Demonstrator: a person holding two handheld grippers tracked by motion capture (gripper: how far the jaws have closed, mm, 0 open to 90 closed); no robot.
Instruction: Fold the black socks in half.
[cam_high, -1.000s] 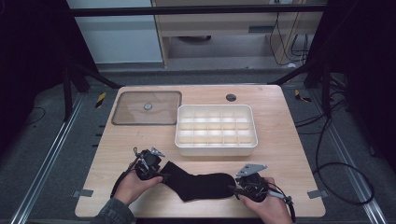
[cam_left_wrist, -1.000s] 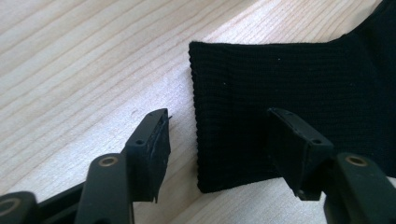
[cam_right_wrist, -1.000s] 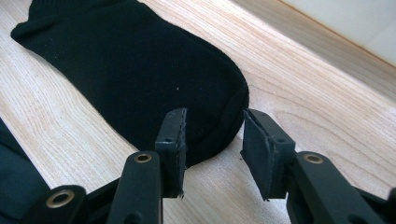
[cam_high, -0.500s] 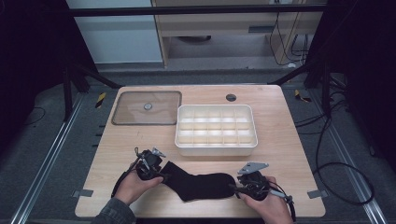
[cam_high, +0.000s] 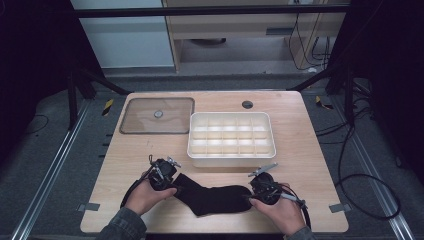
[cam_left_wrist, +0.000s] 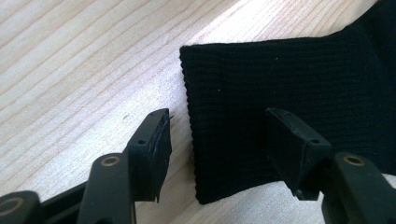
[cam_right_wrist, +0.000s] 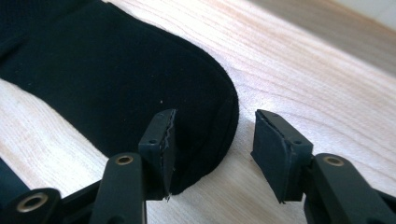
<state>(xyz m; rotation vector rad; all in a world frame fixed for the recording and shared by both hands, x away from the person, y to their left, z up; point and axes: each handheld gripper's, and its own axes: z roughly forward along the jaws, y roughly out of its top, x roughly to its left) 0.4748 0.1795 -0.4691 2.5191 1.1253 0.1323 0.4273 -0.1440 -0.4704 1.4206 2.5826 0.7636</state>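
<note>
A black sock (cam_high: 215, 199) lies flat along the table's near edge between my two hands. My left gripper (cam_high: 162, 174) is at its cuff end. In the left gripper view the left gripper (cam_left_wrist: 218, 114) stands open astride the ribbed cuff edge of the sock (cam_left_wrist: 289, 70), one jaw over bare wood and the other over the fabric. My right gripper (cam_high: 262, 187) is at the toe end. In the right gripper view the right gripper (cam_right_wrist: 215, 114) is open and its jaws have just been opening. The rounded toe of the sock (cam_right_wrist: 93, 70) lies between them, unpressed.
A white tray (cam_high: 231, 159) divided into several compartments stands just beyond the sock at mid-table. A clear lid (cam_high: 135, 112) with a centre knob lies at the back left. A dark round grommet (cam_high: 247, 104) sits near the far edge of the wooden table (cam_high: 305, 150).
My right gripper has shifted slightly at the sock's toe. The left hand and the sock stay where they were.
</note>
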